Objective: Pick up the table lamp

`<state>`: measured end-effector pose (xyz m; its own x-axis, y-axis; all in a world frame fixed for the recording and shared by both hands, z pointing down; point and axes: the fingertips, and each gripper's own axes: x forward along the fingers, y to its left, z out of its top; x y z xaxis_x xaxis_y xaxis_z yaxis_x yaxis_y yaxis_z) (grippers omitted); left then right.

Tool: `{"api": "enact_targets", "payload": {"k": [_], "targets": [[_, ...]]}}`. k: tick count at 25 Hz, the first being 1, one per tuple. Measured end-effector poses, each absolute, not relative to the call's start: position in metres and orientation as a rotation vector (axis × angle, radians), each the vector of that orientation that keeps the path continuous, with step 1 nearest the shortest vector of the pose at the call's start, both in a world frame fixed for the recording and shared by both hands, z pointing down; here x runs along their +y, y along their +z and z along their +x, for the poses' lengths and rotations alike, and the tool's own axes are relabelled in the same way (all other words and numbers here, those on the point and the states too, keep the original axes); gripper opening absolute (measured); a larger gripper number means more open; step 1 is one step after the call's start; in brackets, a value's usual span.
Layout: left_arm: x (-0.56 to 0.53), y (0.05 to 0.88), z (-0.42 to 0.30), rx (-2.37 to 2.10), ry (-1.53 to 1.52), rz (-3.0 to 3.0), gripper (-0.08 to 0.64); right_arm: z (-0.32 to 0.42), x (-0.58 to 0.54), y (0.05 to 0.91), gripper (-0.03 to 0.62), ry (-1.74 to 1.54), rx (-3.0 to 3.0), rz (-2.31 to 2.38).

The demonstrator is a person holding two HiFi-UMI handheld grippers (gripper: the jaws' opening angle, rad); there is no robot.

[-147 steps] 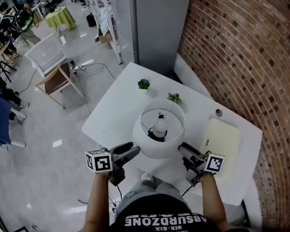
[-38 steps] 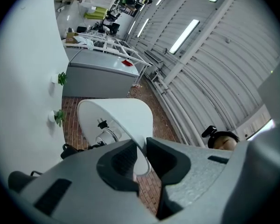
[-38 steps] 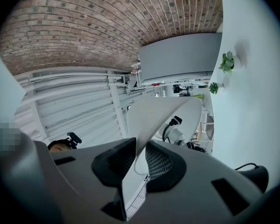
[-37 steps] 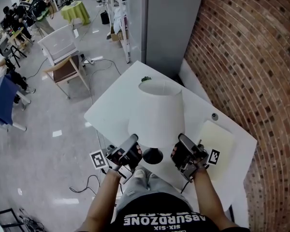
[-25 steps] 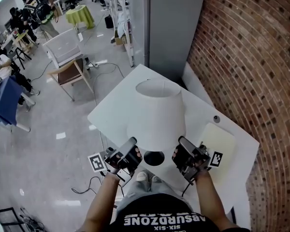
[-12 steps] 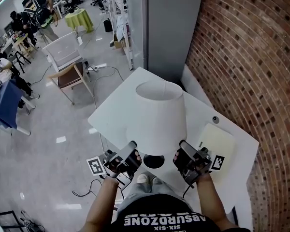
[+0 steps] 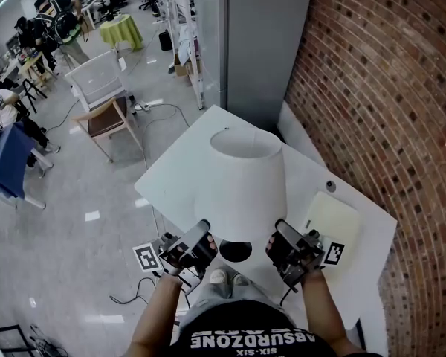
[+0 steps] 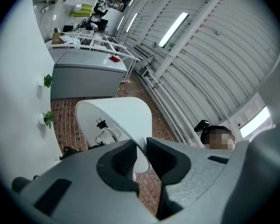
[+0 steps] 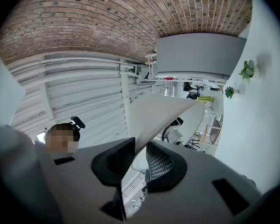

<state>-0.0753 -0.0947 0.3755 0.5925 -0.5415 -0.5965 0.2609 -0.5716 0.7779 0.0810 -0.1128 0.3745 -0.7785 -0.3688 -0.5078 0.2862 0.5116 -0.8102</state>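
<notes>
Forearms (image 7: 157, 314) side by side, pointing forward, tools tipped up. Left gripper (image 7: 200, 235) – jaws pinch table lamp (image 7: 245, 181) at shade rim. Right gripper (image 7: 282, 236) – same pinch, other side. Lamp tilted, up in air above white table (image 7: 171, 177).

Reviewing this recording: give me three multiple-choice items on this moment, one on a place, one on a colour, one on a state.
1. Where does the cream rectangular pad lie?
A. on the white table, near the red brick wall
B. on the floor
C. on a chair

2. What colour is the table lamp's conical shade?
A. green
B. white
C. black

3. What clamps the shade's rim?
A. both the left gripper and the right gripper
B. the left one alone
C. neither

Answers: 1 A, the head view shows it on the tabletop by the wall. 2 B, it is white in every view. 3 A, each gripper view shows the rim pinched between its jaws.
</notes>
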Motion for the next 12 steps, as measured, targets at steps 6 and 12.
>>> {"api": "enact_targets", "payload": {"k": [6, 12], "targets": [[-0.0944, 0.3797, -0.0783, -0.228, -1.088, 1.893, 0.066, 0.0776, -0.1129, 0.3766, 0.071, -1.286, 2.119, -0.071], [-0.0983, 0.3765, -0.0802, -0.23, -1.087, 1.9, 0.066, 0.0759, -0.1153, 0.374, 0.071, -1.275, 2.123, -0.07]]}}
